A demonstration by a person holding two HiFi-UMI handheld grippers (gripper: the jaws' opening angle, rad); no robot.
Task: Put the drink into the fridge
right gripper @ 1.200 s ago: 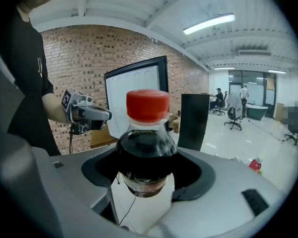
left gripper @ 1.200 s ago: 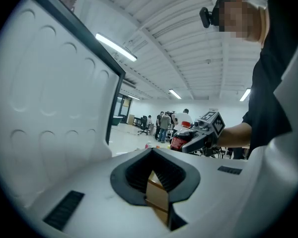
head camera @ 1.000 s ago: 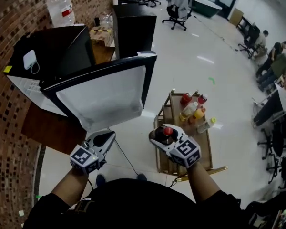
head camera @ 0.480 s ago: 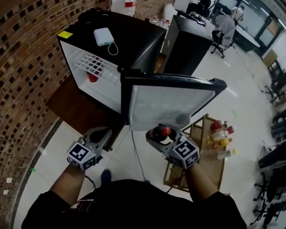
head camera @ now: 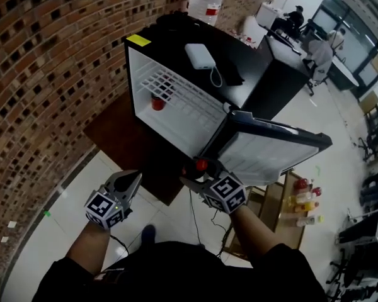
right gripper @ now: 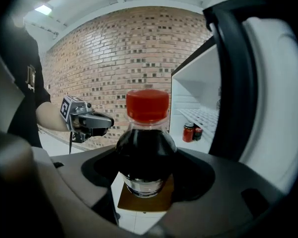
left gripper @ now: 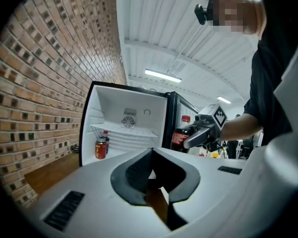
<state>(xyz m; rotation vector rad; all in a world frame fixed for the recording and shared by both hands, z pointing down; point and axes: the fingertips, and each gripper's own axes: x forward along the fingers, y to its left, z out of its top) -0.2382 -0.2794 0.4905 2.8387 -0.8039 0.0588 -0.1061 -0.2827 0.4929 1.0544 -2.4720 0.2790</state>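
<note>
Person has swung round to the open fridge (head camera: 170,33); right gripper (head camera: 196,175) clasps the cola bottle (right gripper: 145,148), left gripper (head camera: 133,178) closed, empty. Loading's next.

Dark, red-capped drink bottle (right gripper: 145,148) held upright before open fridge (head camera: 166,35).

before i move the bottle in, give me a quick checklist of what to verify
1. Cola bottle held in right gripper: ok, upright between the jaws.
2. Fridge door open: ok.
3. Free space in fridge: ok, bare shelf beside the red can.
4. Bottle's clearance past the door edge: cannot tell.
5. Left gripper out of the way: ok, empty, off to the side.
</note>
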